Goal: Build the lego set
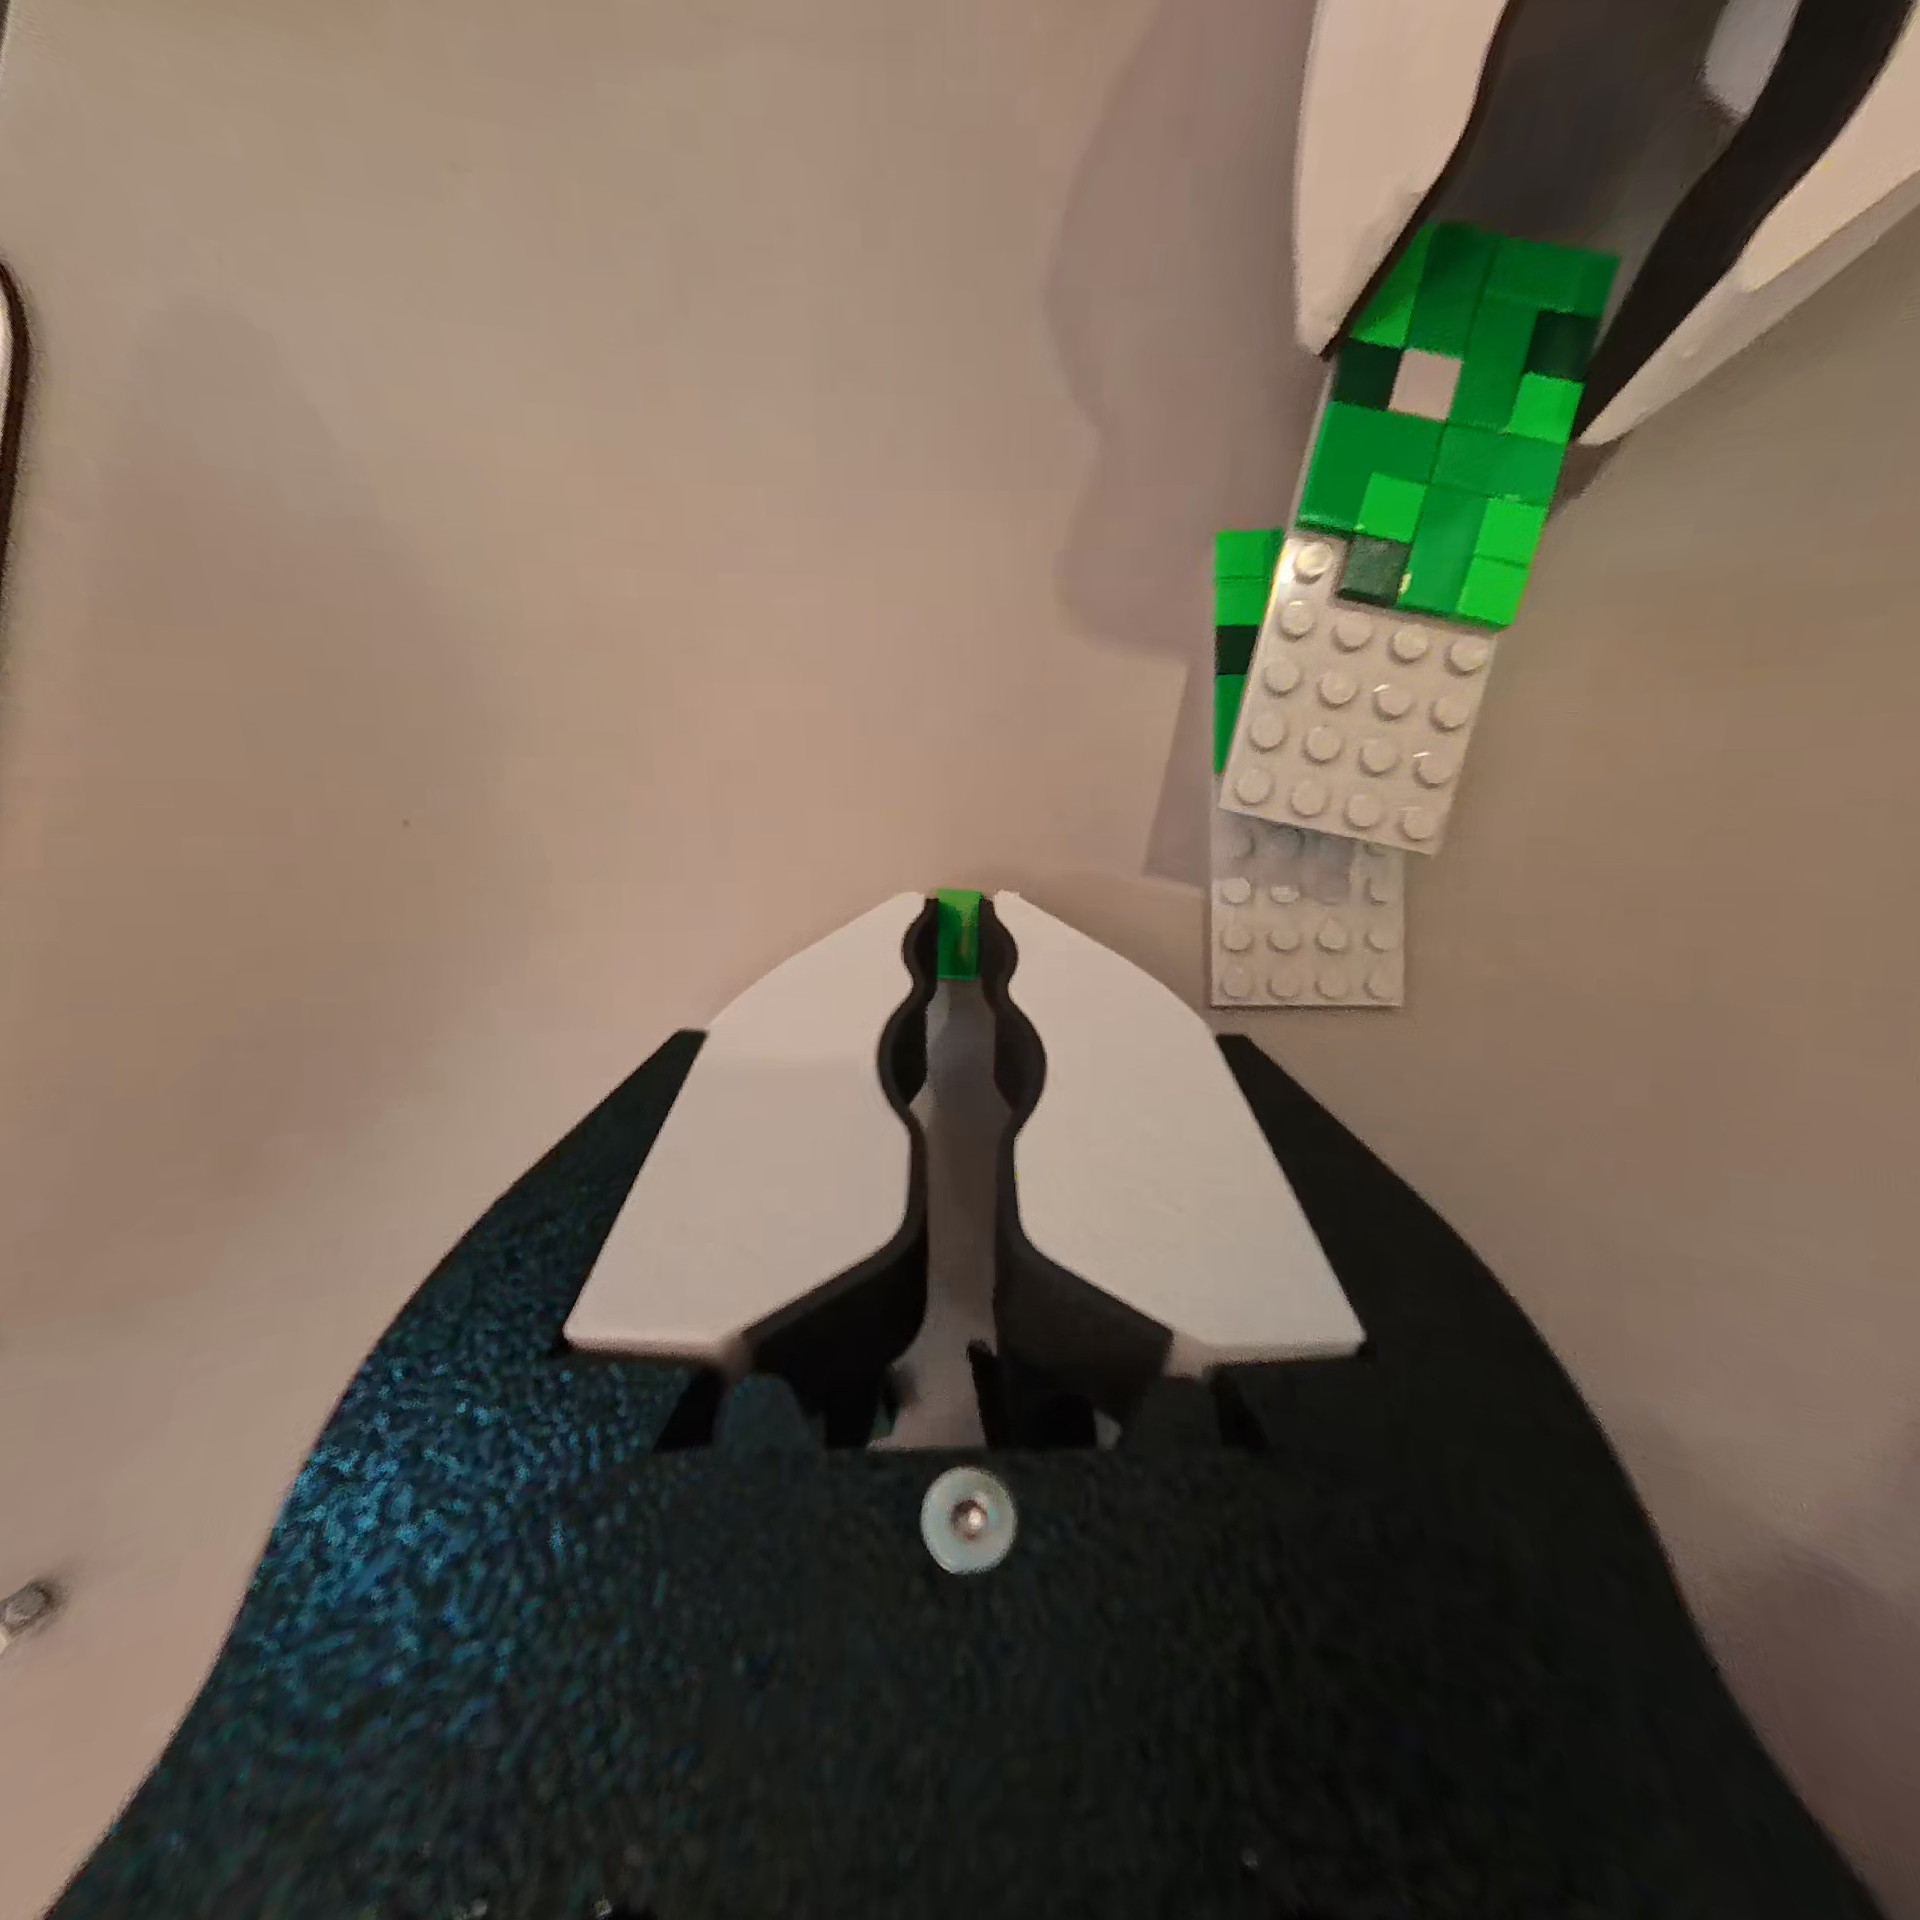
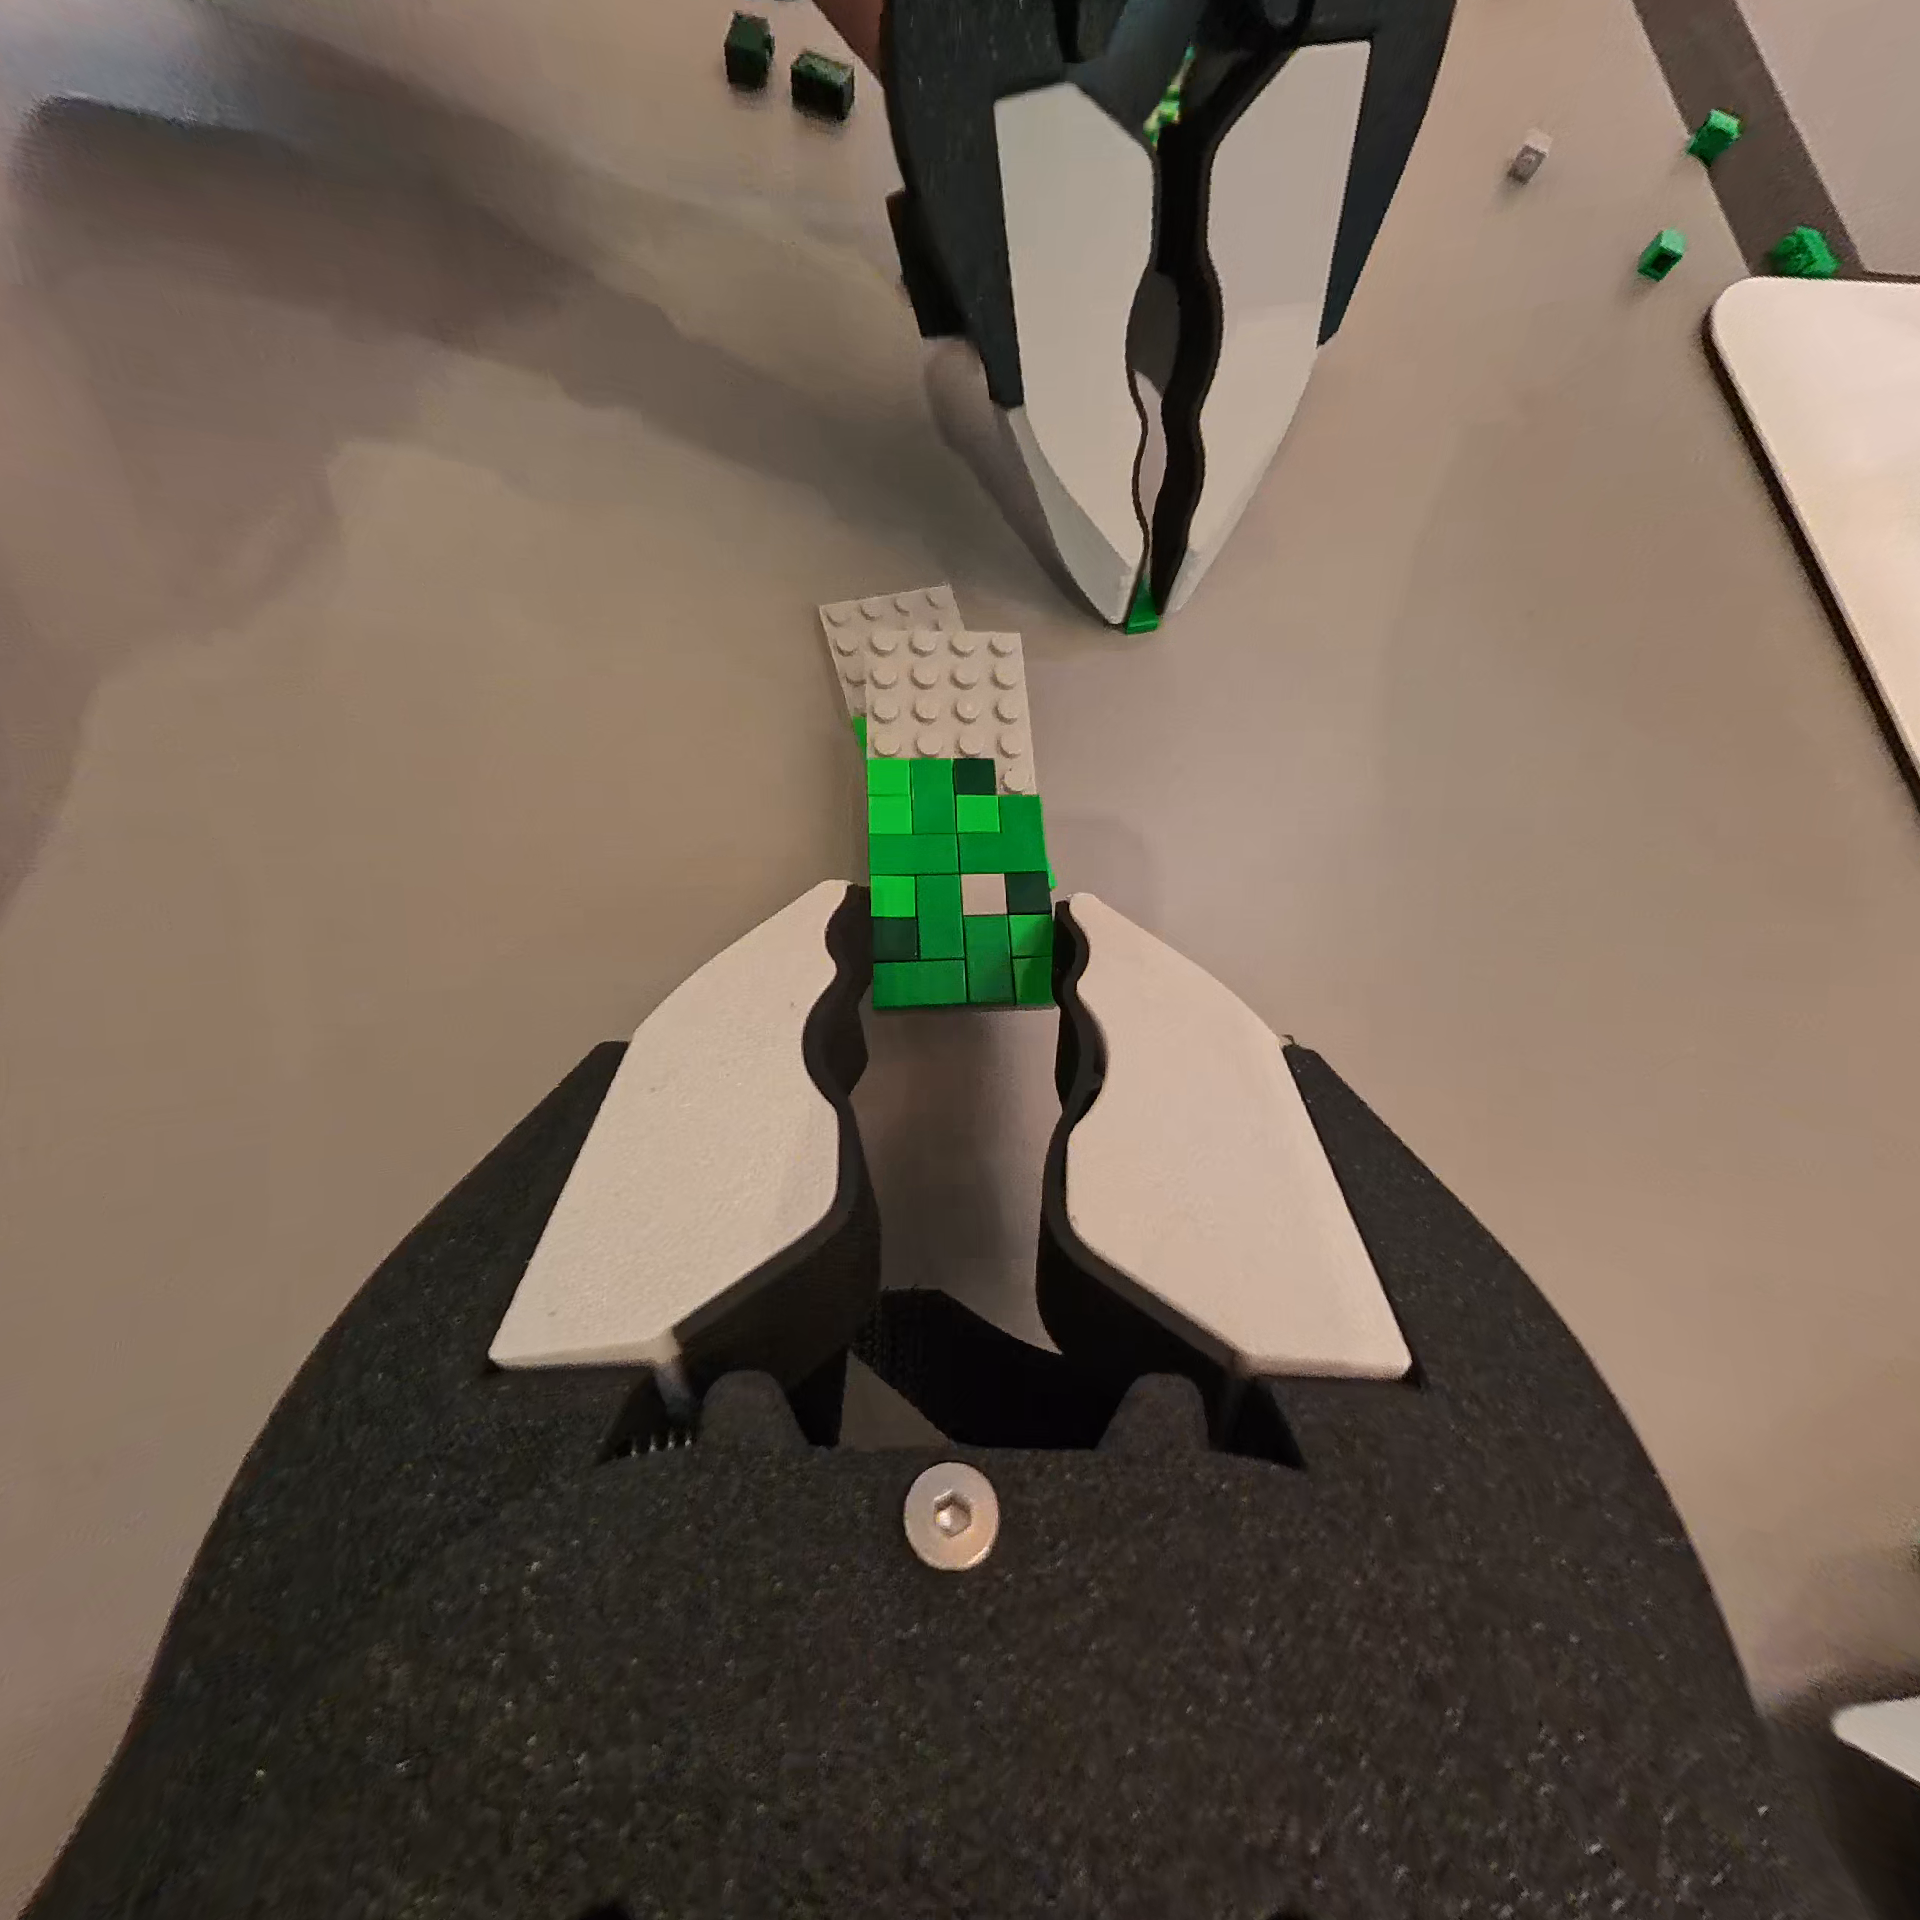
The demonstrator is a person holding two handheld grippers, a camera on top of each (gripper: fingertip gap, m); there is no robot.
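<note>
My left gripper [image 1: 958, 909] is shut on a small bright green tile [image 1: 958, 935], pinched at the fingertips against the table. It also shows in the right wrist view [image 2: 1141, 613], tips down, with the green tile [image 2: 1141, 620] between them. My right gripper [image 2: 961, 914] is shut on the sides of a grey studded plate [image 2: 940, 696], partly covered with green tiles [image 2: 951, 894], with one uncovered square among them. The same plate [image 1: 1361, 717] shows in the left wrist view, held by the right gripper's fingers [image 1: 1351, 187]. A second grey plate [image 1: 1304, 935] lies beneath it.
Loose dark green bricks [image 2: 790, 62] lie at the far left of the table. Bright green bricks [image 2: 1714, 135] and a small grey piece [image 2: 1529, 158] lie at the far right. A white board [image 2: 1829, 478] lies at the right edge.
</note>
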